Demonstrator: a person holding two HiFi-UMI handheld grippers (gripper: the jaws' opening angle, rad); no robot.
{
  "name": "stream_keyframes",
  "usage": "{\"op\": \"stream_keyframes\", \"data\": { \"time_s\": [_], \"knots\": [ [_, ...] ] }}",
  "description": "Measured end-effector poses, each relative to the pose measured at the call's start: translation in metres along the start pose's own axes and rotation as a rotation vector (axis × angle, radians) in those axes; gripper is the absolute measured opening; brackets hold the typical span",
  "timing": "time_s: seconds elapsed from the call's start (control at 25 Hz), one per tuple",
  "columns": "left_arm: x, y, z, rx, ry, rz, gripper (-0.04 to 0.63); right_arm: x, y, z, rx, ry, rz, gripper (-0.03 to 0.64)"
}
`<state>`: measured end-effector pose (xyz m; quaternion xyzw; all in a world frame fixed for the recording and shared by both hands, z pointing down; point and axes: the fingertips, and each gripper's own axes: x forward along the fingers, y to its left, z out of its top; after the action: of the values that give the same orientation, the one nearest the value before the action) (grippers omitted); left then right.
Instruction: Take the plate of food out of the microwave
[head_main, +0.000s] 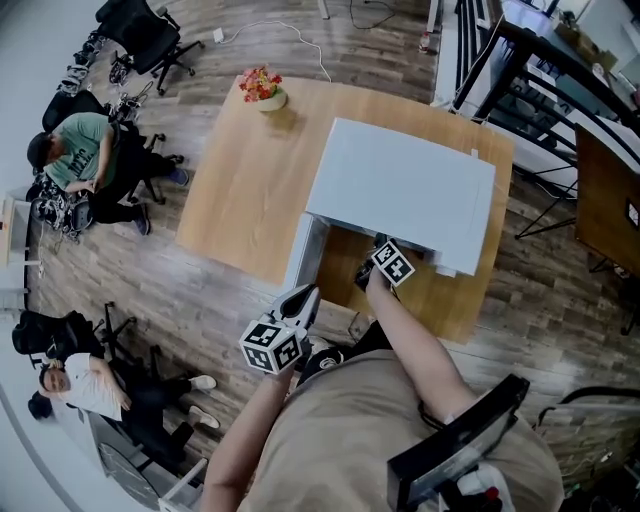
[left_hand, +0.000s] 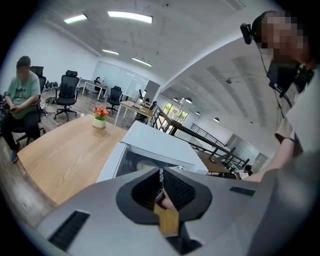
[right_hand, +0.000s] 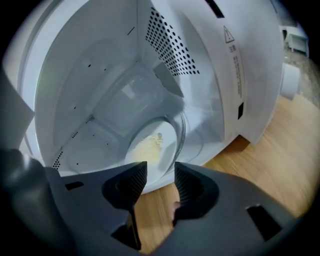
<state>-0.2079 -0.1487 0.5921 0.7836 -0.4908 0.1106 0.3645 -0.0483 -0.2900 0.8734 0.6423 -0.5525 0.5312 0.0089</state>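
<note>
Plate of food (right_hand: 149, 149): inside open microwave (right_hand: 235, 75). Right gripper (right_hand: 160, 172): jaws partly apart, empty, just outside the opening. Left gripper (left_hand: 161, 176): jaws almost together, holding nothing.

- Microwave (head_main: 405, 190): white outside and inside; one inner wall is dotted with small dark holes.
- Plate (right_hand: 159, 142): white, with pale yellow food (right_hand: 146, 150) on it.
- Table (head_main: 240, 190): light wood with a fine grain.
- Flowers (head_main: 258, 81) at the far left corner of the table: red and orange, in a cream pot (head_main: 271, 101).
- Left gripper (left_hand: 161, 176) and right gripper (right_hand: 160, 172): grey, with black ribbed pads (right_hand: 131, 182).
- Cube (head_main: 272, 345) on each gripper: white with black square markers.
- Floor (head_main: 230, 300): grey-brown planks.
- Shirt (head_main: 330, 440) of the person with the grippers: beige.
- Seated person (head_main: 75, 150) beyond the left edge: green shirt.
</note>
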Motion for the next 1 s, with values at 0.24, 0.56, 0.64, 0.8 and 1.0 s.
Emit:
{"op": "stream_keyframes", "data": {
  "time_s": [0.24, 0.56, 0.64, 0.8, 1.0],
  "knots": [
    [-0.002, 0.006, 0.017, -0.019, -0.016, -0.042, 0.005, 0.015, -0.003, 0.008, 0.073, -0.026, -0.046, 0.159],
    [-0.006, 0.02, 0.027, -0.004, -0.03, -0.05, 0.005, 0.017, -0.013, 0.006, 0.158, -0.005, -0.024, 0.11],
    [-0.008, 0.023, 0.025, -0.018, -0.035, -0.051, 0.005, 0.017, -0.016, 0.003, 0.191, 0.019, 0.002, 0.104],
    [-0.016, 0.027, 0.021, -0.044, -0.043, -0.052, 0.005, 0.009, -0.025, -0.003, 0.228, 0.069, 0.015, 0.081],
    [-0.017, 0.026, 0.025, -0.026, -0.057, -0.058, 0.005, 0.002, -0.024, -0.003, 0.257, 0.068, 0.041, 0.064]
  ]
}}
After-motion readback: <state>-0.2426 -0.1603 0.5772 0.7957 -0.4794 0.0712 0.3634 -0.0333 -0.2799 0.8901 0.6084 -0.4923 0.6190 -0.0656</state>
